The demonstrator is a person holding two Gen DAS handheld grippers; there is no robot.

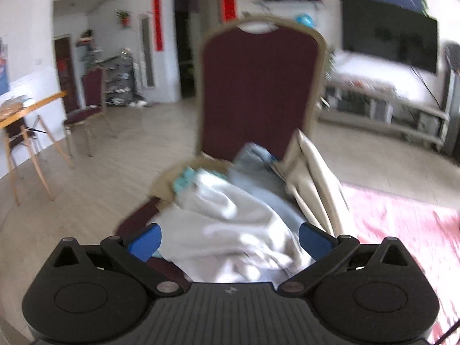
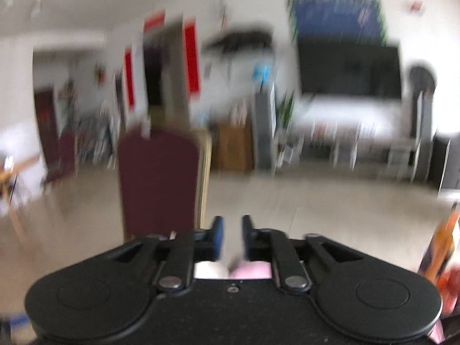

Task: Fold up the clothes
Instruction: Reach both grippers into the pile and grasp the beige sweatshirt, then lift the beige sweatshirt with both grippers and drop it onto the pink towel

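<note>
Left gripper (image 1: 228, 240) spread wide, gripping nothing, poised just above a white garment (image 1: 230, 230). Directly ahead, more of the clothes pile (image 1: 253, 178) heaped on a maroon chair (image 1: 256, 86). Right gripper (image 2: 231, 237) nearly closed, narrow gap, nothing visibly clamped; pink fabric (image 2: 250, 270) blurred below its fingers, chair off to its left.

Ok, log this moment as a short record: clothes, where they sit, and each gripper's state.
clothes: white garment, light blue garment, beige item, piled unfolded
support: dark red chair seat
left gripper: open, fingers either side of the white garment
right gripper: fingers close together with a narrow gap; nothing visibly held
image quality: both views motion-blurred
</note>
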